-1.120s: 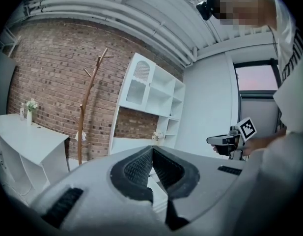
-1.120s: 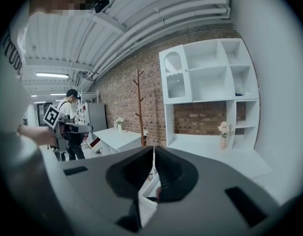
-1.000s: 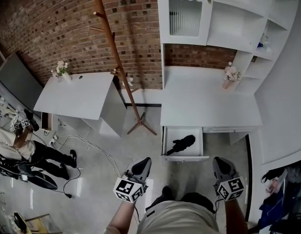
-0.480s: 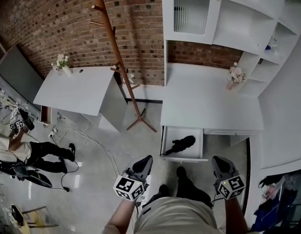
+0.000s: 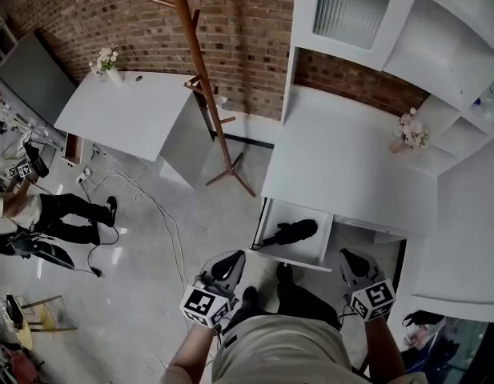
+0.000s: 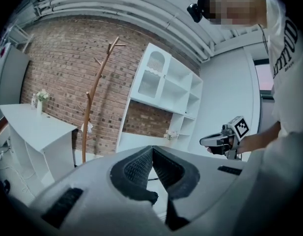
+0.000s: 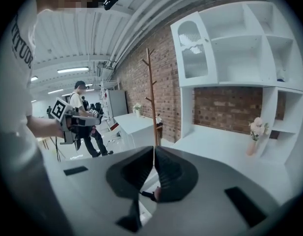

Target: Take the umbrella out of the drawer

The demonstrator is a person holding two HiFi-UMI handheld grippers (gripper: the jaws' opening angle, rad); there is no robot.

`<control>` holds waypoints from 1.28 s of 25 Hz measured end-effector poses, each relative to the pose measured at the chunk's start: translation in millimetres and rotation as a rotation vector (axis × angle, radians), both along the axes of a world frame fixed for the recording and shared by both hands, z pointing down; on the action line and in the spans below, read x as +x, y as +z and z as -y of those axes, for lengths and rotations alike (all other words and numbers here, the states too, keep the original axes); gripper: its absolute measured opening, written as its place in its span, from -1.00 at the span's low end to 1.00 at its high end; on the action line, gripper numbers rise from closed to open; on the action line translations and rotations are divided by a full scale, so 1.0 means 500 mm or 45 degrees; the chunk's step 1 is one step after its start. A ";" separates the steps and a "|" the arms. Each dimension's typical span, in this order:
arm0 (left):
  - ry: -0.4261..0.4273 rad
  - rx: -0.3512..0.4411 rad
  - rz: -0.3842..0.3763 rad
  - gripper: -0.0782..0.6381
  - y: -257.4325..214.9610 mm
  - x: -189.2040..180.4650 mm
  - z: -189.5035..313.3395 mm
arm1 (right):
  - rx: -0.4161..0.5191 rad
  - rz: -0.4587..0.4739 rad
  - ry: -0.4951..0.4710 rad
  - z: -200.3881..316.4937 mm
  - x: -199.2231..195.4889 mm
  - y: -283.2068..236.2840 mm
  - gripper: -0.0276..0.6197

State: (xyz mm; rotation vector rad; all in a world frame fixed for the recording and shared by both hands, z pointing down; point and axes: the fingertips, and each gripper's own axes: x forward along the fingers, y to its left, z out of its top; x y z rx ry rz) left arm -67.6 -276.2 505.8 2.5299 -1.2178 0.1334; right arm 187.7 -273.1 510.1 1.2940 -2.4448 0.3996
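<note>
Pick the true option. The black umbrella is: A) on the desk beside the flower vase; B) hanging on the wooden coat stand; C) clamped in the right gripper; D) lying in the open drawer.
D: the head view shows the umbrella lying inside the open drawer under the desk.

Left gripper [image 5: 228,264] and right gripper [image 5: 353,262], jaws apparently together, empty

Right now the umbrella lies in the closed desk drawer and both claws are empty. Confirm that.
Not closed: the head view shows the drawer pulled open. The umbrella lies in the open desk drawer, and the left claw and right claw are empty.
</note>
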 end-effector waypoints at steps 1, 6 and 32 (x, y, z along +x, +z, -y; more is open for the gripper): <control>-0.022 -0.017 -0.004 -0.71 0.011 0.001 0.003 | -0.010 -0.015 -0.028 0.012 -0.002 0.009 -0.82; -0.127 -0.094 -0.010 -0.71 0.055 0.016 0.006 | -0.086 -0.056 -0.151 0.058 -0.007 0.058 -0.82; -0.374 -0.308 0.066 -0.71 0.269 0.076 0.022 | -0.444 -0.290 -0.710 0.164 -0.090 0.434 -0.81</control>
